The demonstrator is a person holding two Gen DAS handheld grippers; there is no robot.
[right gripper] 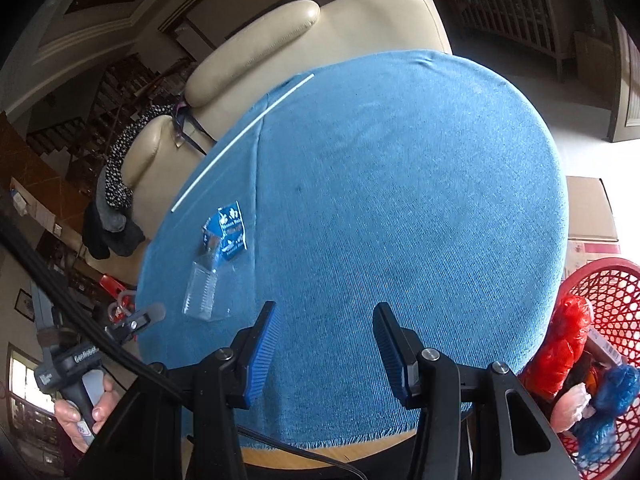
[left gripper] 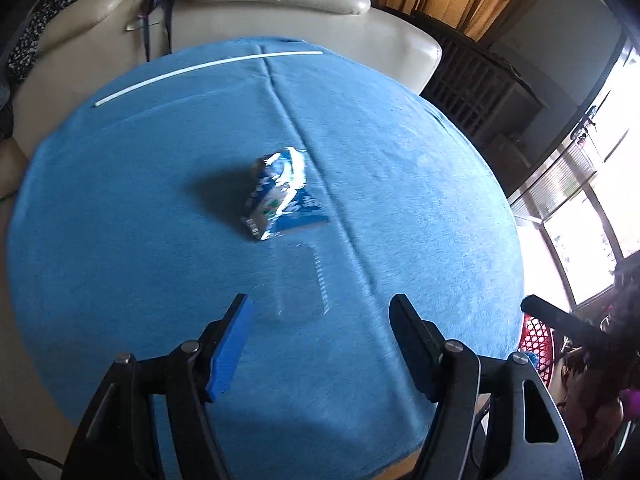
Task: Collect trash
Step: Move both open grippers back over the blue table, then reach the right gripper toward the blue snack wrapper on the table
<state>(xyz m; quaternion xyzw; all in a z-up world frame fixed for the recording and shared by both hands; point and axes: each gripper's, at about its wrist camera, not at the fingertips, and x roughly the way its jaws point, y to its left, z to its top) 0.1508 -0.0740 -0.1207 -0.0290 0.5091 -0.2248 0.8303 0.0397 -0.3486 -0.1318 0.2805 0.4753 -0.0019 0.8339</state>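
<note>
On the round table, covered by a blue cloth (left gripper: pixel 160 200), a crushed blue-and-white carton (left gripper: pixel 280 196) lies near the centre fold of the cloth. A clear plastic package (left gripper: pixel 300 280) lies flat just in front of the carton, between it and the left gripper (left gripper: pixel 320 312). The left gripper hovers above the cloth with its jaws spread wide and nothing between them. The right gripper (right gripper: pixel 324 320) is positioned over the near part of the table, jaws parted and empty. A long white straw (left gripper: pixel 208 66) lies along the far edge of the cloth, well apart from the carton. A red mesh basket (right gripper: pixel 612 320) stands beside the table on the right, holding red and blue plastic bags. A cream leather sofa (left gripper: pixel 280 0) stands behind the table.
</note>
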